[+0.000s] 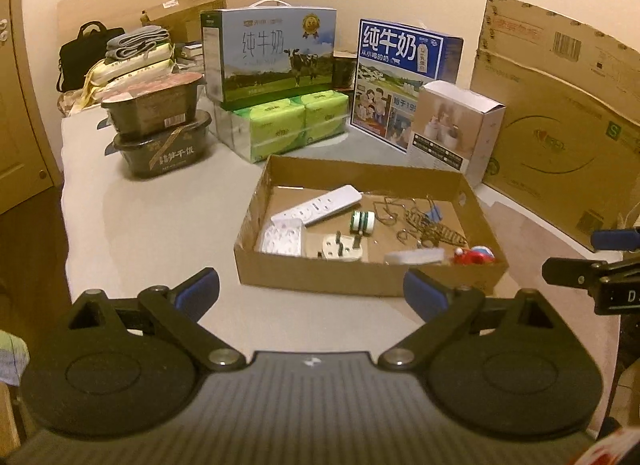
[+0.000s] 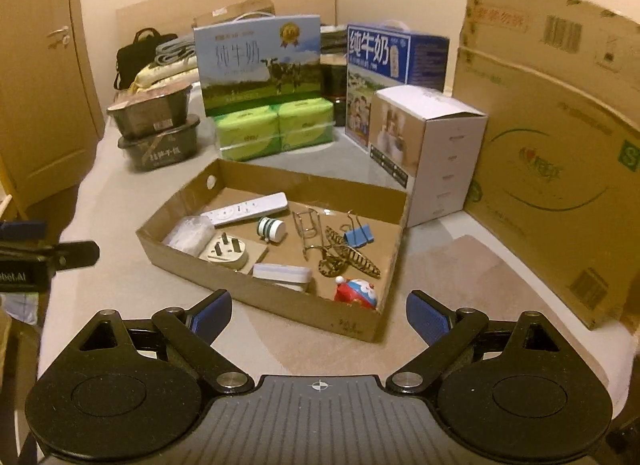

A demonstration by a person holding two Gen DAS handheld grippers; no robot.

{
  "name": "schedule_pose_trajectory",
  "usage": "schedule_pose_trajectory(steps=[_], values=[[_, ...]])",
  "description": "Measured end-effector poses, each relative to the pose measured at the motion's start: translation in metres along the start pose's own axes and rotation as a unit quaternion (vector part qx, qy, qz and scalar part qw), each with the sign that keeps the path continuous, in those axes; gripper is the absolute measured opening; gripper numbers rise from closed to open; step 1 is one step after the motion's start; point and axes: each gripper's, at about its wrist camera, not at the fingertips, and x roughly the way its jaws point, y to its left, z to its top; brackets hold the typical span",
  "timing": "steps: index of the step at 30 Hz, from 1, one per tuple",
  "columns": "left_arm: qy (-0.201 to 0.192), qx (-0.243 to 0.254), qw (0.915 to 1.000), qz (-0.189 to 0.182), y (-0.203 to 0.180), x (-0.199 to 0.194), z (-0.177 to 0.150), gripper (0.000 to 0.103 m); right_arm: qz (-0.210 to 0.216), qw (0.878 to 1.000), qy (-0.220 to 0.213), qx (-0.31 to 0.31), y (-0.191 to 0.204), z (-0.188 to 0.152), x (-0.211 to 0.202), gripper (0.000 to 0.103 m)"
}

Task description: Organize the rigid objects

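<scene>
Holding sm. rigid bits: cardboard tray [image 2: 192, 201]

left claw [image 1: 311, 294]: black linkage, blue pads | right claw [image 2: 319, 315]: same, silver pivot screws, grey ribbed base

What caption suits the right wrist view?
Open right gripper faces a cardboard tray of small objects.
</scene>
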Motion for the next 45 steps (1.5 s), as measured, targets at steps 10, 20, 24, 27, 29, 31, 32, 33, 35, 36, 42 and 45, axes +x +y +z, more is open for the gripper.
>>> schedule_pose_trajectory(steps=[10,20,24,27,29,31,32,33,35,36,42,45], values=[[-0.014,-0.002,0.9998,0.012,-0.013,-0.041,-0.026,0.098,0.004,0.999,-0.002,0.041,0.009,-0.027,-0.035,0.093],[-0.012,-0.013,0.9996,0.022,-0.021,-0.075,-0.048,0.098,0.013,0.998,-0.007,0.061,0.013,-0.054,-0.067,0.093],[-0.004,-0.013,0.9996,0.023,-0.024,-0.084,-0.058,0.098,0.009,0.998,-0.005,0.063,0.016,-0.067,-0.079,0.093],[0.003,-0.023,0.9994,0.023,-0.025,-0.09,-0.066,0.098,0.003,0.998,-0.003,0.065,0.016,-0.075,-0.086,0.093],[0.006,-0.027,0.9994,0.023,-0.027,-0.094,-0.071,0.098,0.001,0.998,-0.003,0.07,0.017,-0.08,-0.091,0.093],[0.01,-0.029,0.9993,0.019,-0.029,-0.097,-0.076,0.098,-0.002,0.997,-0.005,0.072,0.019,-0.084,-0.097,0.093],[0.013,-0.031,0.9993,0.017,-0.03,-0.099,-0.079,0.098,-0.003,0.997,-0.005,0.073,0.02,-0.086,-0.099,0.093],[0.015,-0.031,0.9993,0.016,-0.031,-0.101,-0.082,0.098,-0.003,0.997,-0.005,0.075,0.02,-0.088,-0.102,0.093],[0.017,-0.032,0.9992,0.013,-0.033,-0.103,-0.086,0.098,-0.002,0.997,-0.003,0.075,0.022,-0.091,-0.105,0.093],[0.018,-0.032,0.9992,0.013,-0.034,-0.105,-0.088,0.098,-0.001,0.997,-0.002,0.076,0.022,-0.093,-0.107,0.093],[0.018,-0.023,0.9995,0.008,-0.04,-0.117,-0.097,0.098,0.002,0.997,0.001,0.076,0.028,-0.106,-0.119,0.093],[0.018,-0.018,0.9996,0.007,-0.042,-0.122,-0.101,0.098,0.002,0.997,0.002,0.076,0.03,-0.111,-0.124,0.093]])
